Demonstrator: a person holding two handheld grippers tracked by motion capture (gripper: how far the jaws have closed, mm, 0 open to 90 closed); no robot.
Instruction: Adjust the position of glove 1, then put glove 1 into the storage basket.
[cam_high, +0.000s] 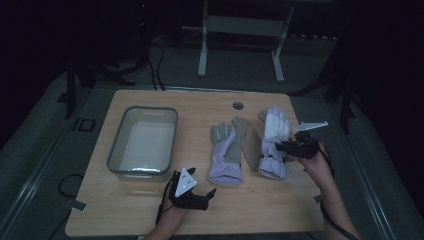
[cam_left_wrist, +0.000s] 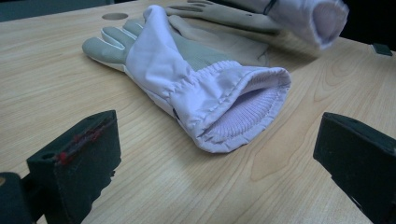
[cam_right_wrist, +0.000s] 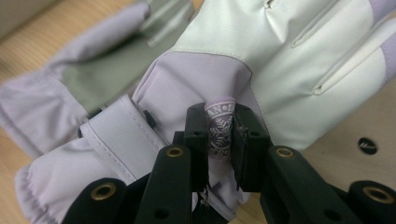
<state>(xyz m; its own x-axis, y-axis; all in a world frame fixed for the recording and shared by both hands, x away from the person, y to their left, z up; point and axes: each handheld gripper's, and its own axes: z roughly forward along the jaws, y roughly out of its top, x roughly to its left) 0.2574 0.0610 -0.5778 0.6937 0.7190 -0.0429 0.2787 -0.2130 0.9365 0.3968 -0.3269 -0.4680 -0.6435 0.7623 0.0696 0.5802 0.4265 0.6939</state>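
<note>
- Count: two gloves, one bin, two grippers, one table (cam_high: 150, 210).
- Right glove (cam_high: 274, 142) — lies on the right half of the table in the high view, fingers pointing away from the person, cuff toward the person. Its upper part is white, its cuff pale lilac.
- In the right gripper view the right glove (cam_right_wrist: 280, 60) shows a whitish panel with stitched seams, a lilac wrist section with a strap, and a small lilac loop tag (cam_right_wrist: 220, 130) printed with a leaf-like pattern.
- Right gripper (cam_right_wrist: 220, 135): clenched on the loop tag, both black pads pressing its sides. In the high view the right gripper (cam_high: 286, 147) sits at the glove's right edge, near the cuff.
- Left glove (cam_high: 226, 155) — lies flat just beside the right glove, toward the table's middle. Grey-green fingers and palm, lilac gathered cuff.
- In the left gripper view the left glove (cam_left_wrist: 196, 88) has its cuff mouth open toward the camera, with ribbed lilac lining inside.
- Left gripper (cam_high: 205, 197): released, jaws spread wide and holding nothing, resting near the table's front edge, short of the left glove's cuff.
- Bin (cam_high: 116, 150): grey, rectangular, on the left half of the table, well apart from both gloves.
</note>
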